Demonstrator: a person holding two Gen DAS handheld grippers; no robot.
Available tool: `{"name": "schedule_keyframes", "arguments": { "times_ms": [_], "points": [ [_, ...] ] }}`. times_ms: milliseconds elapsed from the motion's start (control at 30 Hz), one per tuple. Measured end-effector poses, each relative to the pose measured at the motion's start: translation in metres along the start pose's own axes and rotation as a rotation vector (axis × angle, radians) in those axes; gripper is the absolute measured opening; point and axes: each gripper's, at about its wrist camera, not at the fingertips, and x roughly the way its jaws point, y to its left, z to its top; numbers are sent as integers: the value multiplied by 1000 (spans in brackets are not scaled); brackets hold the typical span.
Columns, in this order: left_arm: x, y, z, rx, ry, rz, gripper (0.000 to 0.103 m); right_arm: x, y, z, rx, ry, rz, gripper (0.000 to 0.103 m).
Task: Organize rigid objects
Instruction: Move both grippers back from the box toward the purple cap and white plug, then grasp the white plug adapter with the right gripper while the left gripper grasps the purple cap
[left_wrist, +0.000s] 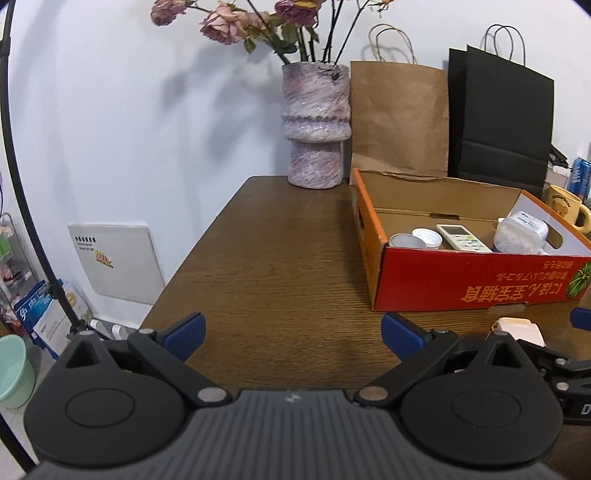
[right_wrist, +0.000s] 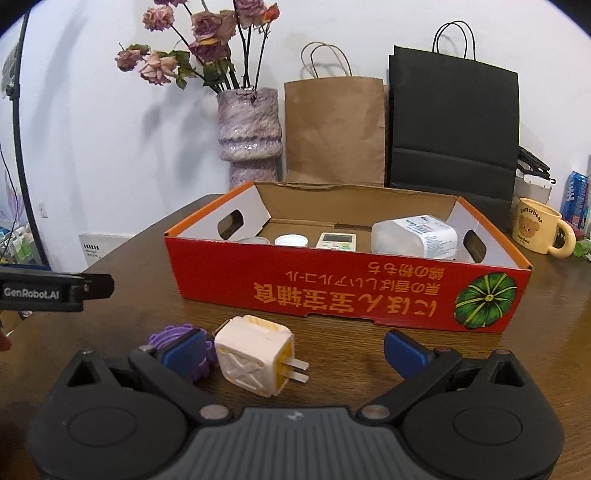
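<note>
A red cardboard box (right_wrist: 332, 291) sits on the wooden table (right_wrist: 140, 306); it also shows in the left wrist view (left_wrist: 461, 280). Inside lie a white remote (right_wrist: 337, 242), a white lid (right_wrist: 291, 240), a metal cap (left_wrist: 406, 242) and a white plastic container (right_wrist: 417, 236). A white plug adapter (right_wrist: 255, 354) lies in front of the box, between my right gripper's (right_wrist: 295, 350) open fingers. A purple toothed piece (right_wrist: 177, 338) lies beside the adapter, partly behind the left fingertip. My left gripper (left_wrist: 293, 332) is open and empty over bare table left of the box.
A mottled pink vase (right_wrist: 251, 136) with dried roses, a brown paper bag (right_wrist: 334, 129) and a black bag (right_wrist: 452, 125) stand behind the box. A yellow bear mug (right_wrist: 535, 230) stands at the right. The table's left edge drops off to the floor.
</note>
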Motion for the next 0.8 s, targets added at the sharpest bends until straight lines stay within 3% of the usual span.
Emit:
{"name": "schedule_keyframes", "arguments": {
  "times_ms": [167, 267, 367, 800],
  "points": [
    [1, -2, -1, 3, 2, 7, 103, 12, 6, 2, 6, 34, 7, 94],
    [1, -2, -1, 2, 2, 10, 103, 19, 8, 2, 11, 54, 19, 82],
    [1, -1, -1, -1, 4, 10, 103, 24, 7, 1, 17, 81, 60, 56],
    [2, -2, -3, -21, -10, 3, 103, 12, -6, 0, 56, 24, 49, 55]
  ]
}}
